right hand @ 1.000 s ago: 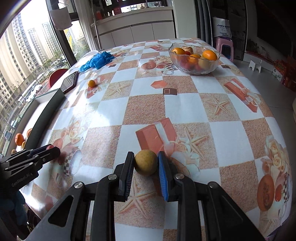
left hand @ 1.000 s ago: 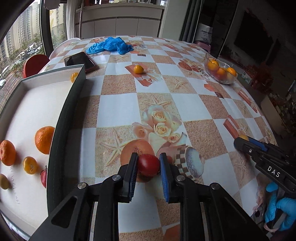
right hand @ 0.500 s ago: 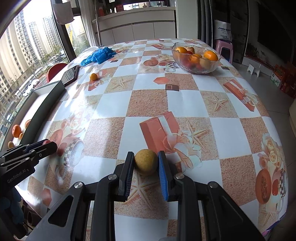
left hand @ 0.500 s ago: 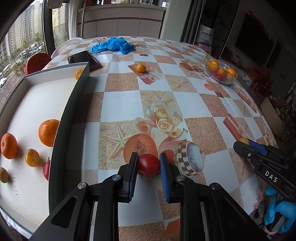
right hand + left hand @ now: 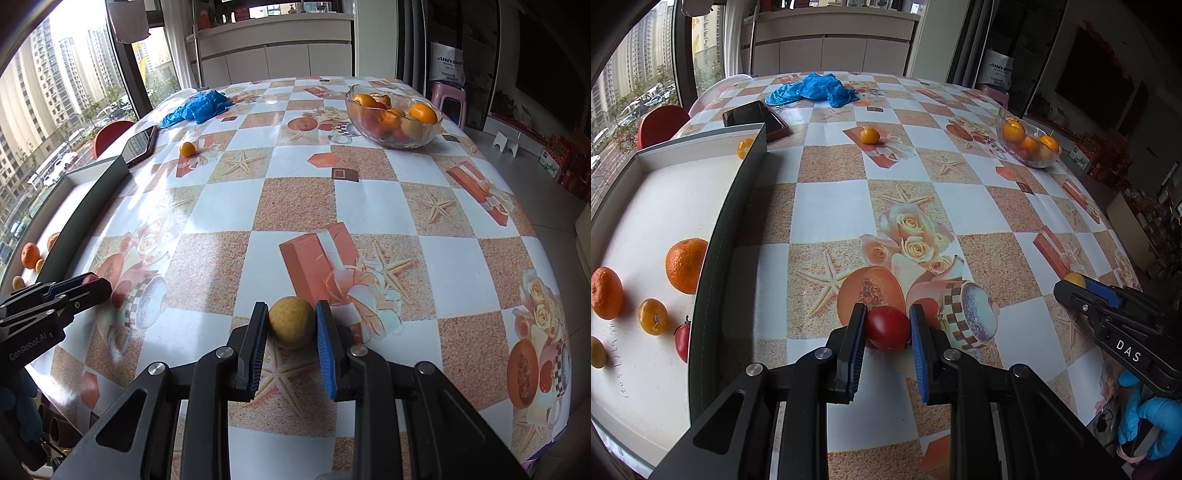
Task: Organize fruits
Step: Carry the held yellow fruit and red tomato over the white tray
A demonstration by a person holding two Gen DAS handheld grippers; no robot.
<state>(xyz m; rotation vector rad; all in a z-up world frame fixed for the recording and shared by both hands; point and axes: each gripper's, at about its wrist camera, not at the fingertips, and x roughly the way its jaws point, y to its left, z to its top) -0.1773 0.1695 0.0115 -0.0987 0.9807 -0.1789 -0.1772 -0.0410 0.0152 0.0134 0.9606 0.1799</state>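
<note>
My left gripper is shut on a red round fruit, just above the tablecloth near the table's front edge. To its left lies a white-lined box with a dark wall. It holds two oranges, a small yellow fruit, a red fruit and others. My right gripper is shut on a yellow-brown round fruit over the tablecloth. It also shows at the right of the left wrist view, the right gripper.
A glass bowl of fruit stands at the far right. A loose small orange lies mid-table. Further back are a dark phone and blue gloves. A blue-gloved hand holds the right gripper. The left gripper shows in the right wrist view.
Both grippers keep the same grip on their fruit. The views have shifted only slightly and nothing on the table has moved.
</note>
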